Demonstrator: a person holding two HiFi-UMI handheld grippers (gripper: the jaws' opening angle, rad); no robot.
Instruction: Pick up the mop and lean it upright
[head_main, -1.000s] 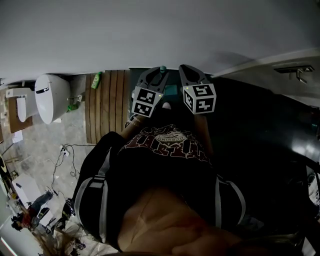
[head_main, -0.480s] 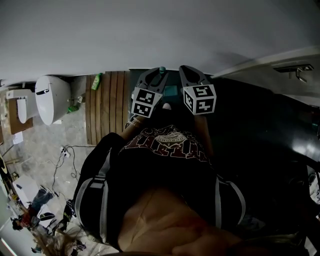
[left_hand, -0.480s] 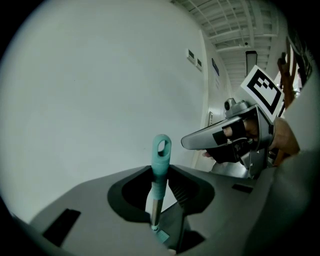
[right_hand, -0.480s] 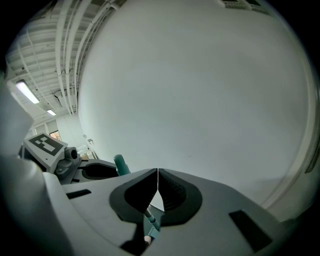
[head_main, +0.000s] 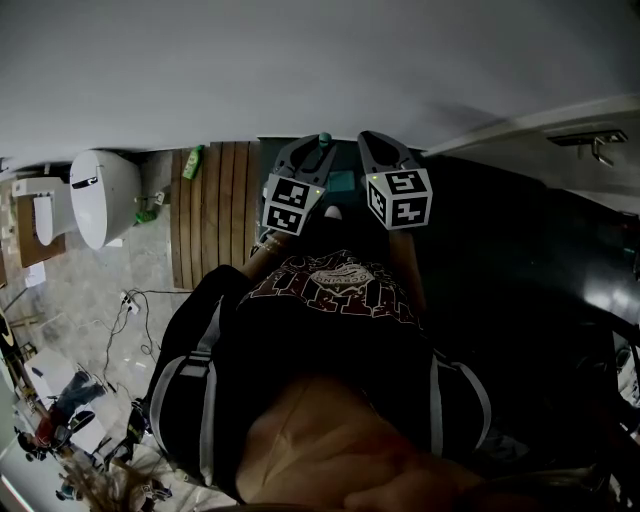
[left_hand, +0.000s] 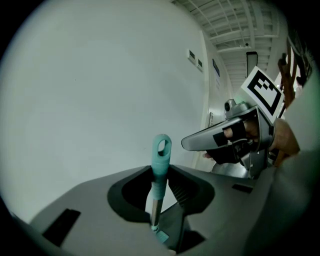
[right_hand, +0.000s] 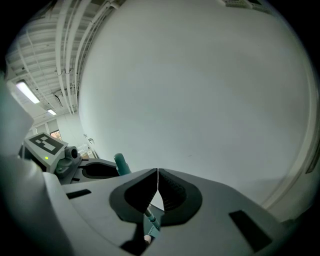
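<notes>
The mop's handle stands upright close to the white wall (head_main: 320, 60); its teal looped tip (head_main: 324, 139) shows between the two grippers. In the left gripper view the teal grip and metal pole (left_hand: 160, 167) rise between the jaws of my left gripper (left_hand: 162, 175), which stand open, with a gap on the pole's right side. My right gripper (right_hand: 157, 172) is shut, its tips touching. A lower piece of the pole (right_hand: 151, 220) shows through the hollow under the tips. In the head view the left gripper (head_main: 303, 148) and right gripper (head_main: 373, 142) sit side by side.
A white toilet (head_main: 100, 195) stands at the left, beside a wooden slat mat (head_main: 215, 205) with a green bottle (head_main: 193, 160) at its far end. Cables (head_main: 130, 310) lie on the tiled floor. A dark surface (head_main: 520, 230) fills the right side.
Grippers and mop have kept still. Only a small figure at the lower left edge of the head view has shifted.
</notes>
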